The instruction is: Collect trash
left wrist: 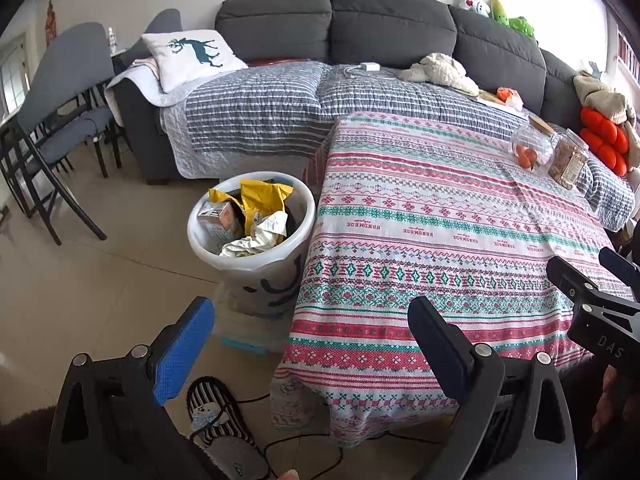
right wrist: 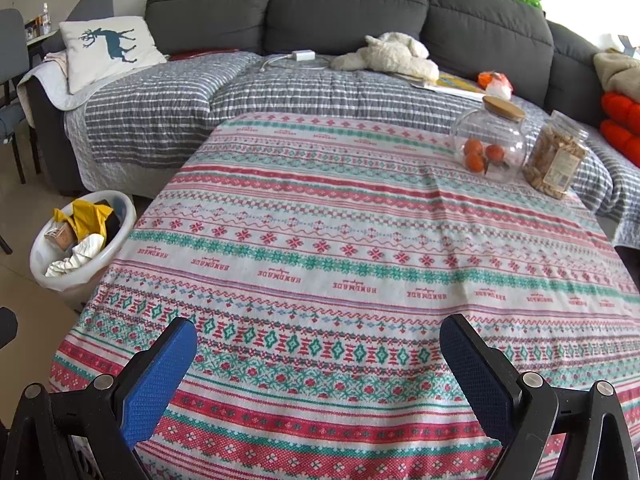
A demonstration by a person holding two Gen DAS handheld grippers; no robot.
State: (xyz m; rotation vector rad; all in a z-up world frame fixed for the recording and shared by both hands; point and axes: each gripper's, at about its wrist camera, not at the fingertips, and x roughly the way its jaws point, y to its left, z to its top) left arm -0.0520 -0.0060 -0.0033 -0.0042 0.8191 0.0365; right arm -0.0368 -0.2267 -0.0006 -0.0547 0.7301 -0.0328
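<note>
Hovering over the near edge of the bench [right wrist: 340, 240], both grippers are spread wide with nothing between their blue pads. The left gripper [left wrist: 312, 344] hangs by the bench's left corner, over the floor beside the white bin [left wrist: 224, 258]; the right gripper [right wrist: 320, 360] sits above the patterned cloth, and its black frame shows at the right edge of the left wrist view.

The trash itself — yellow wrapper [left wrist: 260, 196], small carton [left wrist: 218, 220] and crumpled white paper [left wrist: 256, 240] — already lies in the bin, which stands on the floor touching the bench's left side. The cloth looks bare apart from a glass jar of oranges [right wrist: 490, 146] and a plastic jar of snacks [right wrist: 556, 156] at the far right corner; neither reads as rubbish. So the collecting seems close to done, and the sensible step is a last look for stray scraps, perhaps the orange and white bag [right wrist: 496, 80] on the sofa [right wrist: 348, 0], though I cannot tell what it is.

Any reach that way should pass left of the jars, which stand near the bench's far edge. Open room is widest across the middle of the cloth; on the left, the bin rim, a slipper [left wrist: 216, 408] and a cable on the floor crowd the gripper's low path.
</note>
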